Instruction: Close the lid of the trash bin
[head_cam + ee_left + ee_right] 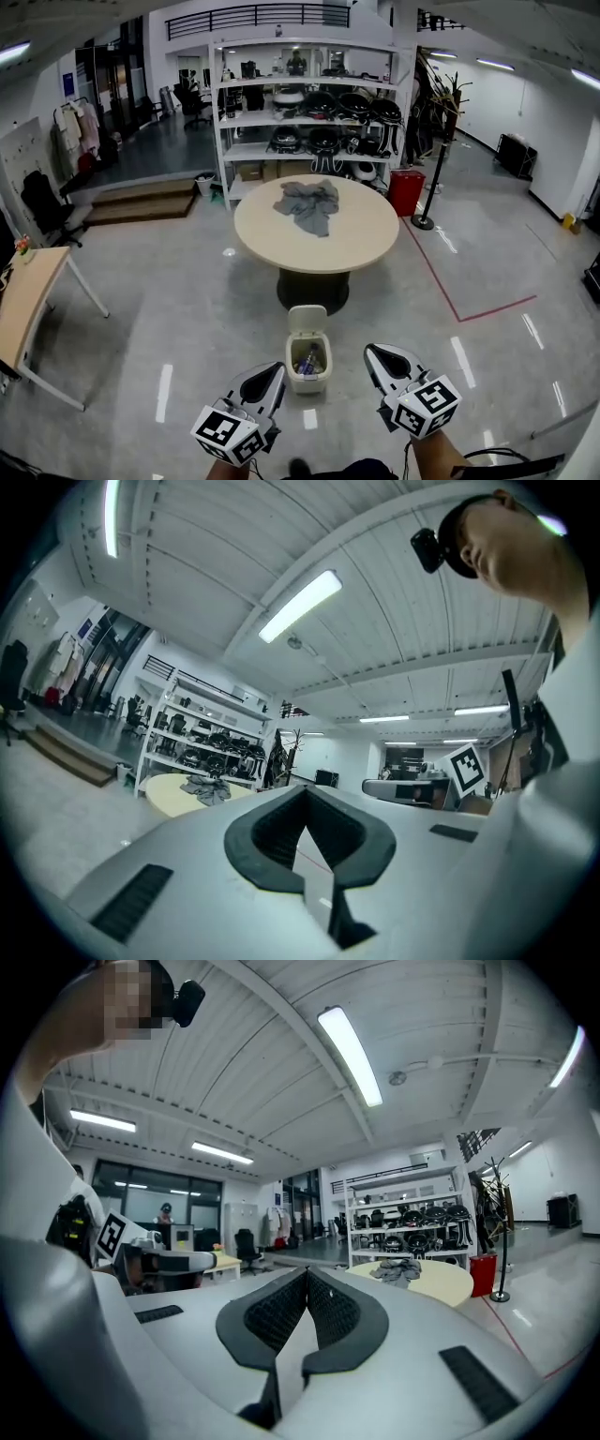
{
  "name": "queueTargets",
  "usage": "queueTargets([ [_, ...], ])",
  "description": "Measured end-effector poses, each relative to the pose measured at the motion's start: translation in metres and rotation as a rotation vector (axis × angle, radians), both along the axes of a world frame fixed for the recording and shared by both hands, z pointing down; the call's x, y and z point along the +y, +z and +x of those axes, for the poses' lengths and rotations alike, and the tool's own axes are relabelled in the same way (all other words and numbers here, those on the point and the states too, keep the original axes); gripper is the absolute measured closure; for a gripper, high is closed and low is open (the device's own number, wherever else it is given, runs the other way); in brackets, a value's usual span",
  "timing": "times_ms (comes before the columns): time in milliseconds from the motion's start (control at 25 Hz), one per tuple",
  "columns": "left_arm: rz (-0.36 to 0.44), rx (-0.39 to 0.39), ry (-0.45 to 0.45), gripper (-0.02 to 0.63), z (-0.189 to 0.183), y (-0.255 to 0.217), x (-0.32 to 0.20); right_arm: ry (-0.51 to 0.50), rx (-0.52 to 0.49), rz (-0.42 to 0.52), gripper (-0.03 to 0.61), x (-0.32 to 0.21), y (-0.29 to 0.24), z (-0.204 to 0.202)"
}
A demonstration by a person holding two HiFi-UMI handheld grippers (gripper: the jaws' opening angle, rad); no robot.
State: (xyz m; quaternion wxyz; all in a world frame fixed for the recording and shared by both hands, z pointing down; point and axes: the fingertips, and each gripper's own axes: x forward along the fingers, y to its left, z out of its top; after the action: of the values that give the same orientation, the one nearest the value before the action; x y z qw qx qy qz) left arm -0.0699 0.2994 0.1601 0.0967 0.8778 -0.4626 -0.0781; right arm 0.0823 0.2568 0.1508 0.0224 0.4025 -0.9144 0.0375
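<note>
1. trash bin (308,382) stands on the floor (187,319) just in front of the round table (366,239), its lid (307,321) tipped up at the far side.
2. left gripper (272,368) hovers just left of the bin and right gripper (373,352) just right of it, neither touching it.
3. each gripper's fingers are pressed together at the tips, with nothing between them.
4. beyond the bin, a grey cloth (309,204) lies on the table.

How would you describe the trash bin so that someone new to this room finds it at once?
Start at the large round beige table. Just in front of its dark pedestal, toward the camera, stands a small cream plastic trash bin. Unlike the red container by the white shelves, it is pale with its lid raised.
</note>
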Motion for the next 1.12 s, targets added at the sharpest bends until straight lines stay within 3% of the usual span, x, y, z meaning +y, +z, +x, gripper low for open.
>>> queueTargets([
  [160, -0.014, 0.018, 0.013, 0.624, -0.011, 0.005, -0.037, 0.001, 0.006, -0.006, 0.571, -0.036, 0.004, -0.013],
  [520, -0.022, -0.025, -0.009, 0.624, -0.015, 0.014, -0.139, -0.015, -0.035, -0.006, 0.571, -0.146, 0.015, -0.018],
  [800, -0.025, -0.056, -0.035, 0.624, 0.015, 0.017, -0.253, -0.079, -0.05, 0.002, 0.571, -0.264, 0.021, 0.001],
  [1000, -0.036, -0.154, -0.043, 0.624, 0.04, 0.023, -0.33, -0.144, -0.025, -0.011, 0.571, -0.339, 0.025, 0.01],
  [1120, -0.059, -0.138, -0.059, 0.624, 0.043, 0.028, -0.361, -0.153, -0.026, -0.03, 0.571, -0.372, 0.036, 0.012],
])
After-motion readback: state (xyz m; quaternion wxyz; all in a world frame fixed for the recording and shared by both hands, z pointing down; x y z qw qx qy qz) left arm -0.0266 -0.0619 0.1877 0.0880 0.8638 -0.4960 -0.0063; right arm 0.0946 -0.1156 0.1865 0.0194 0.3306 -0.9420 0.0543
